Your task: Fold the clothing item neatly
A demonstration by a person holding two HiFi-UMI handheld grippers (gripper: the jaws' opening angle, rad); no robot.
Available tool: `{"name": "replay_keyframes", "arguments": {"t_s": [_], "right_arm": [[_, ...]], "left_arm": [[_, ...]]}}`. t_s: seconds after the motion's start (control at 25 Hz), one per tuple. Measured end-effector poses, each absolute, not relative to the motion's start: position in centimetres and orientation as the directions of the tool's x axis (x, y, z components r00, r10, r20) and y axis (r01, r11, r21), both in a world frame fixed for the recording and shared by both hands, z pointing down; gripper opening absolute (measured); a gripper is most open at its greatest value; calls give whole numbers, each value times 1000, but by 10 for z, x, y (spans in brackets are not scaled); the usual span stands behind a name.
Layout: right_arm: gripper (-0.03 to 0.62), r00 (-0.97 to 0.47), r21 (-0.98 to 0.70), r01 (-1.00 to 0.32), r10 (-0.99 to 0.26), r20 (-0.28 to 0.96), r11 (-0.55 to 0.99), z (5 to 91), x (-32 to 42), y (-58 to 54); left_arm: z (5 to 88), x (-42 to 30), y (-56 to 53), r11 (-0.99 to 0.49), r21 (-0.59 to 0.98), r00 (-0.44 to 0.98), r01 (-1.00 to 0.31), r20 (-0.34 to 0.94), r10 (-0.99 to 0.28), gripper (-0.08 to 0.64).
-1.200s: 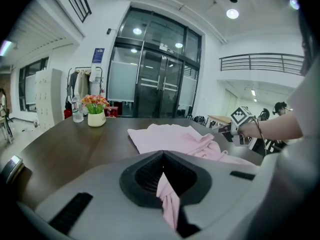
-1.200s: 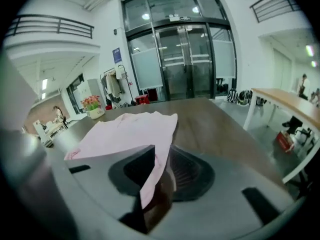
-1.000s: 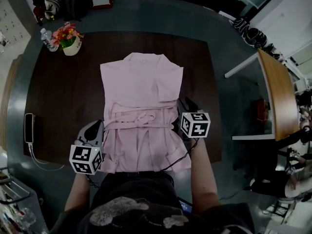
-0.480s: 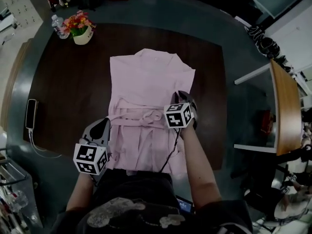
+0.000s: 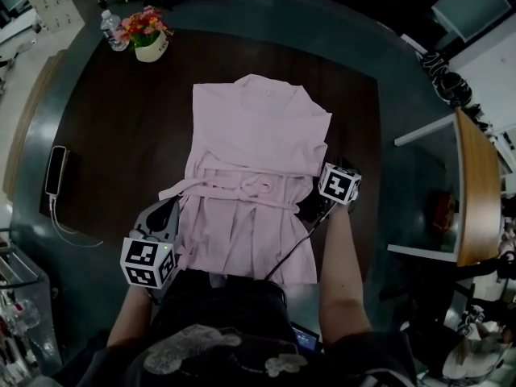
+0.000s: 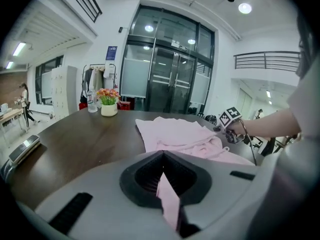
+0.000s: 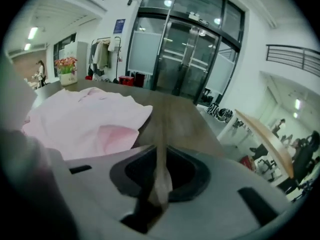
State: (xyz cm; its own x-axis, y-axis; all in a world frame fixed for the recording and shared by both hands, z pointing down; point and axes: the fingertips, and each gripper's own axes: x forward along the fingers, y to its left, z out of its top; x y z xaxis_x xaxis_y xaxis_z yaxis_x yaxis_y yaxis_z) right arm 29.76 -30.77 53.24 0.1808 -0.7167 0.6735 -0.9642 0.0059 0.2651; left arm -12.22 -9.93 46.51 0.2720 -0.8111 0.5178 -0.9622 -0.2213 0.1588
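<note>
Pink garment [image 5: 258,143] is being pinched at both sides: left gripper [image 5: 171,213] is clamping its edge, while right gripper [image 5: 311,208] is nipping a thin strip [image 7: 161,176] of it, its jaws just opening slightly.

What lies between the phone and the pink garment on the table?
Nothing: bare tabletop separates phone and garment, seen in the head view.

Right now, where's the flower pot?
Head view: the flower pot stands at the table's far-left corner, beside a water bottle, up-left of the pink garment.
</note>
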Motion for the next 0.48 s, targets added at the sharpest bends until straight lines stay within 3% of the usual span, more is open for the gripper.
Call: {"name": "replay_keyframes", "arguments": {"t_s": [0.12,0.24,0.36,0.48], "right_arm": [[46,31,144,-986,-767,641,81,518,279,-301],[44,-218,21,-960,-788,576,280,498,228,-291],[15,-365,38,-893,-769,525,449,485,180,-289],[9,-377,101,-841,-710,594,531,503,157,-299]], "left_arm": [[468,-123,-90,-207,157,259,-966,522,-812,9],[471,-120,-83,-199,155,251,-968,525,-813,9],[471,-113,-78,-193,156,247,-969,521,-817,9],[470,-107,-73,-200,141,244,-970,523,-816,9]]}}
